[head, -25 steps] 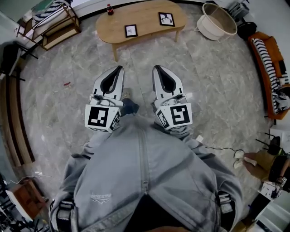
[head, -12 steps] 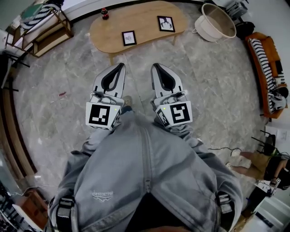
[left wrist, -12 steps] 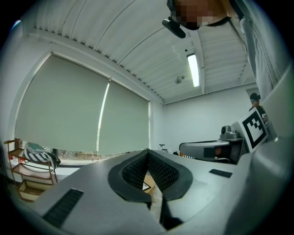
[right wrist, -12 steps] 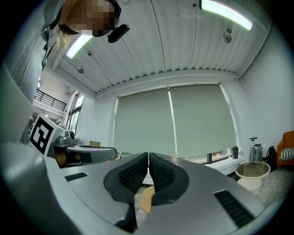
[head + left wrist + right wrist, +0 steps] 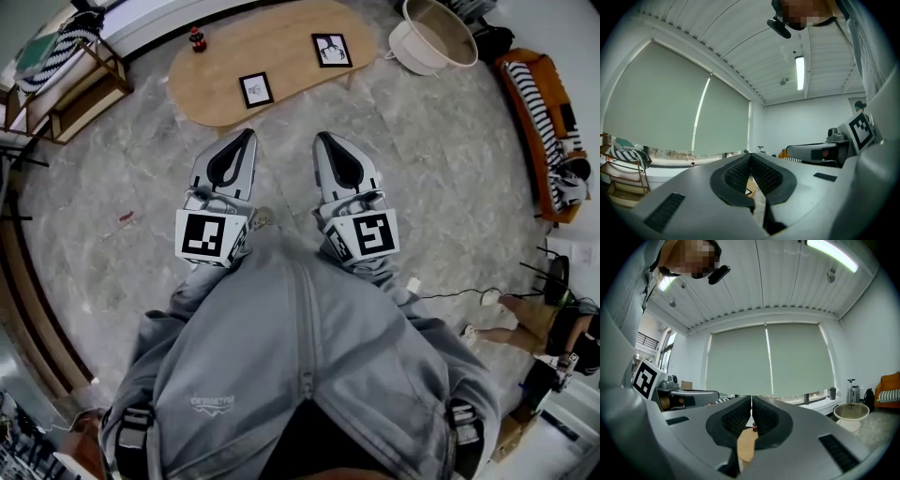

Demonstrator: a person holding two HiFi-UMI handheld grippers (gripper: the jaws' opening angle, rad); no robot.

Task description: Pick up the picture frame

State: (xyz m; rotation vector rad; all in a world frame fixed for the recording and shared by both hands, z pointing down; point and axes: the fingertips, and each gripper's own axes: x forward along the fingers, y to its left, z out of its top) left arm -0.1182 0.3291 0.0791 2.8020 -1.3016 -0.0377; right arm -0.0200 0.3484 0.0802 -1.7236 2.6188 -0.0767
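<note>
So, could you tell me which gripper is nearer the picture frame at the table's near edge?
Left. The left gripper is just short of the picture frame, off the table; the right gripper lies farther to its right.

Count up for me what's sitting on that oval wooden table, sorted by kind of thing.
Picture frames: 2
Bottle: 1
Total: 3
</note>
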